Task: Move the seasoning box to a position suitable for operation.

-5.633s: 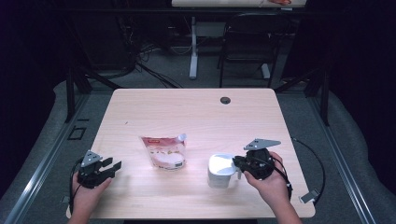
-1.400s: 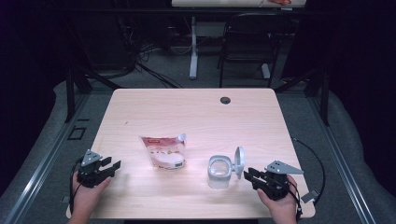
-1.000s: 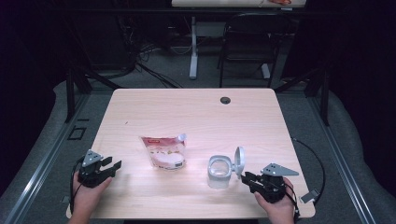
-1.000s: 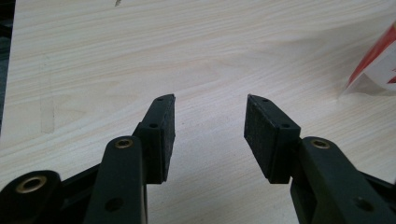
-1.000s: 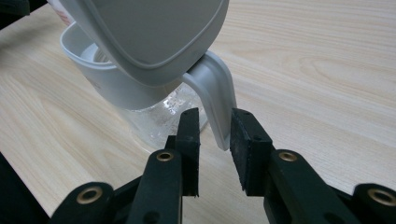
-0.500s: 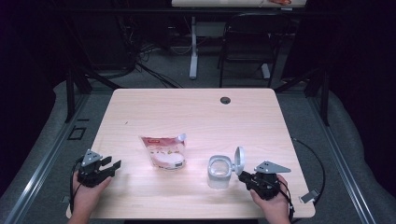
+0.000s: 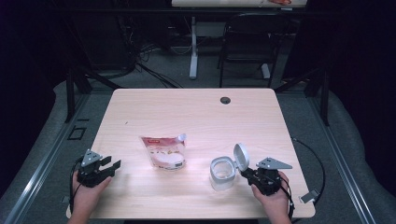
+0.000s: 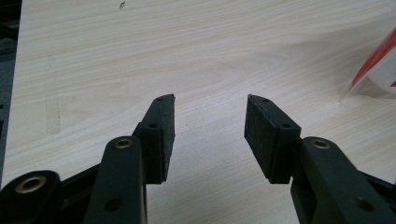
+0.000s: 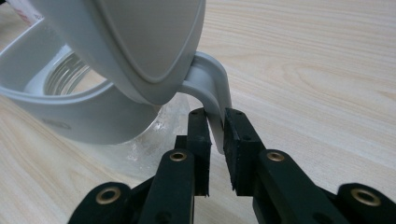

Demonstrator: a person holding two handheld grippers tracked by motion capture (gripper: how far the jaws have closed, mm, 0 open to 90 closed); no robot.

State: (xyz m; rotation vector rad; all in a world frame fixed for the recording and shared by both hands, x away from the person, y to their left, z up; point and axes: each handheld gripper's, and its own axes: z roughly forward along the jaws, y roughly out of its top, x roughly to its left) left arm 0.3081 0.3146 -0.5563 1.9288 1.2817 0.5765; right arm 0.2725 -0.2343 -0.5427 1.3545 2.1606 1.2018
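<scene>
The desk (image 7: 196, 112) is pale wood-grain laminate with a smooth, matt finish. The jar (image 7: 221, 173) has a clear glassy body and a smooth white plastic flip lid (image 9: 140, 42); the pouch (image 7: 163, 151) looks like glossy plastic film. Both tongs' pads (image 8: 266, 135) are matt black and finely rough.

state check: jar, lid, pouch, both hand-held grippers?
Jar: upright on the table, mouth uncovered.
Lid: flipped open, standing up on its hinge.
Pouch: lying flat, apart from both grippers.
Left hand-held gripper: open, empty.
Right hand-held gripper: just closed on the lid's hinge tab.
</scene>
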